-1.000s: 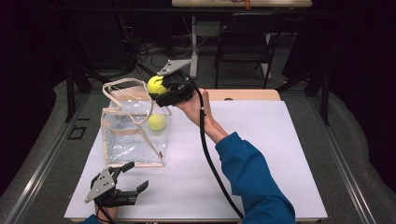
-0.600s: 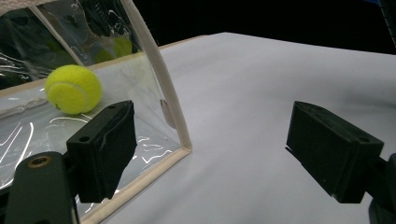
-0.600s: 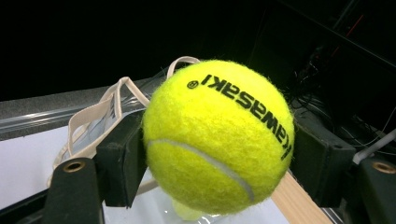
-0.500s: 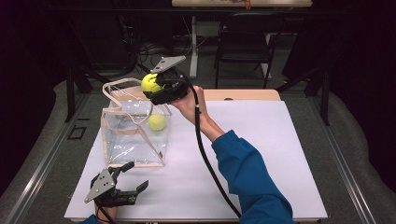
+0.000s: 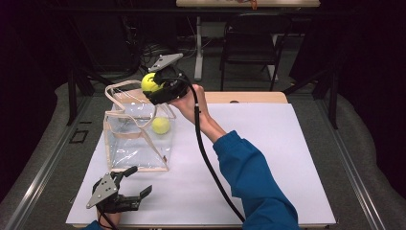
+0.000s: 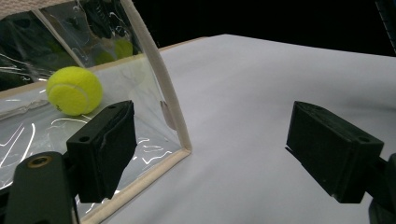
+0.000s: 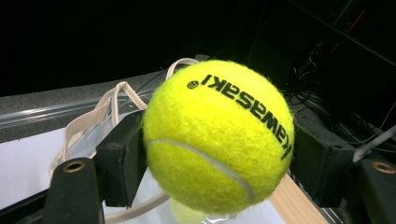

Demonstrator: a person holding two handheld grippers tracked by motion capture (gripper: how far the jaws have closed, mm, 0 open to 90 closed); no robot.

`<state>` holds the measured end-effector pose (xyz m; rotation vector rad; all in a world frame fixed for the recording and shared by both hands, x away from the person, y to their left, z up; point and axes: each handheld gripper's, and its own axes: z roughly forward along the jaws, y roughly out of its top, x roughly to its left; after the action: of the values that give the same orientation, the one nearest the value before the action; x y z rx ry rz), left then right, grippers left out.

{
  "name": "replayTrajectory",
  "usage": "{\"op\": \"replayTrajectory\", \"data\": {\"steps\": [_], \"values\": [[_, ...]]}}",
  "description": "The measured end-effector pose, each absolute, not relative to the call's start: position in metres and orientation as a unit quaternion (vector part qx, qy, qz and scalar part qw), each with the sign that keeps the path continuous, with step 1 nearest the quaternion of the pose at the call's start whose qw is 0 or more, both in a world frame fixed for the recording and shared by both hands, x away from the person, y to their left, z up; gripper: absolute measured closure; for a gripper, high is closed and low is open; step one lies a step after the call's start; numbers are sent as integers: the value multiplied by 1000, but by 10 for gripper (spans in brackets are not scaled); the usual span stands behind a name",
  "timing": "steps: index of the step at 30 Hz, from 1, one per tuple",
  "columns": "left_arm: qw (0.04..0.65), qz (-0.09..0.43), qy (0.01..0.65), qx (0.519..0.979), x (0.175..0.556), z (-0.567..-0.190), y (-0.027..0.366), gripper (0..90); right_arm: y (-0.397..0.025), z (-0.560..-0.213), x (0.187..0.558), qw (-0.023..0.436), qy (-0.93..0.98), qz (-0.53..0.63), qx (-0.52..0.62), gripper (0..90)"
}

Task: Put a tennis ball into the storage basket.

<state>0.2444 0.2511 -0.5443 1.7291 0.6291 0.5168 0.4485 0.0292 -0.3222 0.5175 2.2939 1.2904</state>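
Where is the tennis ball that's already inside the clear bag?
In the high view, the loose tennis ball lies on the floor of the clear bag, toward its far right corner, below the right gripper.

Lab or studio: dark curtained surround, white-topped table (image 5: 268,143), folding chair (image 5: 251,45), cables (image 5: 143,50) on floor behind.

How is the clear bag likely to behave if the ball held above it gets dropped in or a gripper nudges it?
The clear bag looks like thin creased film with soft tape edges, so its walls probably flex under a nudge. Its straps flop over the rim, suggesting little stiffness. It seems light, and may slide or tip when the held tennis ball in the right gripper lands.
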Motion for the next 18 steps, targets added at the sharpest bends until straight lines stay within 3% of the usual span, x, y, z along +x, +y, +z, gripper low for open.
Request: {"op": "replayTrajectory", "data": {"steps": [18], "values": [[578, 222, 268, 738, 244, -544, 251, 158, 51, -324, 450, 224, 840, 459, 183, 267]]}}
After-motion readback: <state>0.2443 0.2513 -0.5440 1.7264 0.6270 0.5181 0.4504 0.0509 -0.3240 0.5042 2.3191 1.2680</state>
